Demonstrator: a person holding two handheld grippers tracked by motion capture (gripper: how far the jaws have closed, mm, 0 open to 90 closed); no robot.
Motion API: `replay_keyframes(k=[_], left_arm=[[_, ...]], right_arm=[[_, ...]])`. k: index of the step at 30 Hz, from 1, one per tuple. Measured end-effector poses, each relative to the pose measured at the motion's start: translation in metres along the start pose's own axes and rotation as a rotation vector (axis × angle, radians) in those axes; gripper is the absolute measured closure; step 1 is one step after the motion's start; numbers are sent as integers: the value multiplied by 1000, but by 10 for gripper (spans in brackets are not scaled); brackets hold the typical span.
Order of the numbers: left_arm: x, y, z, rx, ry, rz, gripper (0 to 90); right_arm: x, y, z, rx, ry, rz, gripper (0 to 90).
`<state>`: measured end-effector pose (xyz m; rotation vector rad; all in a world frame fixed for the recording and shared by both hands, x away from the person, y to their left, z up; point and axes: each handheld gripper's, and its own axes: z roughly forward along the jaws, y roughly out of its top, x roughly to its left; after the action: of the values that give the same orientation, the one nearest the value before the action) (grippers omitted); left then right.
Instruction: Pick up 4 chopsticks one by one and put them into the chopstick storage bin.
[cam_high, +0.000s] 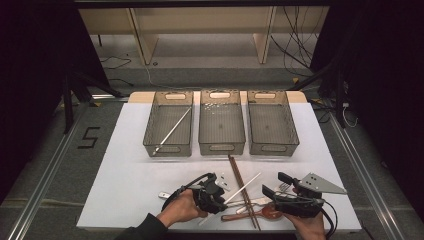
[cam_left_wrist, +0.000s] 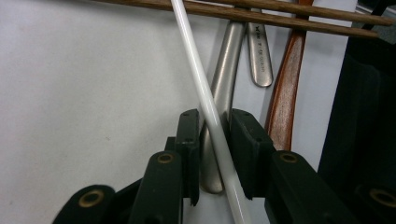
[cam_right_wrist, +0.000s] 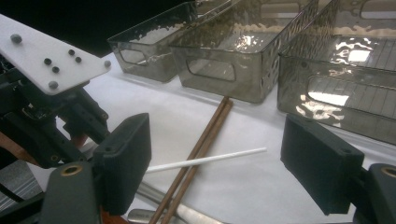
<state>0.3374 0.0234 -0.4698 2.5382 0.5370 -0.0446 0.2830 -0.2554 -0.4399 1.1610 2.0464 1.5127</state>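
Note:
My left gripper is low over the white table, shut on a white chopstick near its lower end. Seen along its own jaws, the left gripper has a pad on each side of the white chopstick, above a metal spoon handle. Two brown chopsticks cross the pile beside a wooden spoon. My right gripper hovers to the right, open. In its own view the right gripper has nothing between its pads, and the white chopstick lies across the brown chopsticks.
Three grey perforated trays stand in a row at the back: the left tray holds a white stick, then the middle tray and the right tray. A fork and other cutlery lie near the front edge.

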Motion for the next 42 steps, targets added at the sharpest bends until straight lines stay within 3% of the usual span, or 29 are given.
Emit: replay_keyframes(k=[10, 12, 13, 17, 20, 24, 26, 32, 42], left_arm=[[4, 1, -2, -9, -32, -81, 739], [6, 2, -7, -25, -30, -94, 781], [7, 2, -7, -22, -12, -94, 827], [8, 2, -5, -10, -22, -90, 822], [7, 4, -4, -4, -7, -79, 821], [7, 5, -4, -7, 0, -94, 821], [7, 5, -4, 1, 25, -82, 826], [10, 5, -2, -4, 17, -89, 831], [6, 5, -3, -15, 36, -46, 840]], right_arm=[[0, 0, 0, 0, 1, -1, 252], [0, 0, 0, -1, 1, 0, 251], [0, 0, 0, -1, 1, 0, 252], [1, 0, 0, 1, 2, 0, 252], [0, 0, 0, 1, 1, -1, 252], [1, 0, 0, 1, 2, -2, 252], [1, 0, 0, 0, 2, -2, 251], [1, 0, 0, 1, 2, -1, 251], [0, 0, 0, -1, 3, 0, 252]])
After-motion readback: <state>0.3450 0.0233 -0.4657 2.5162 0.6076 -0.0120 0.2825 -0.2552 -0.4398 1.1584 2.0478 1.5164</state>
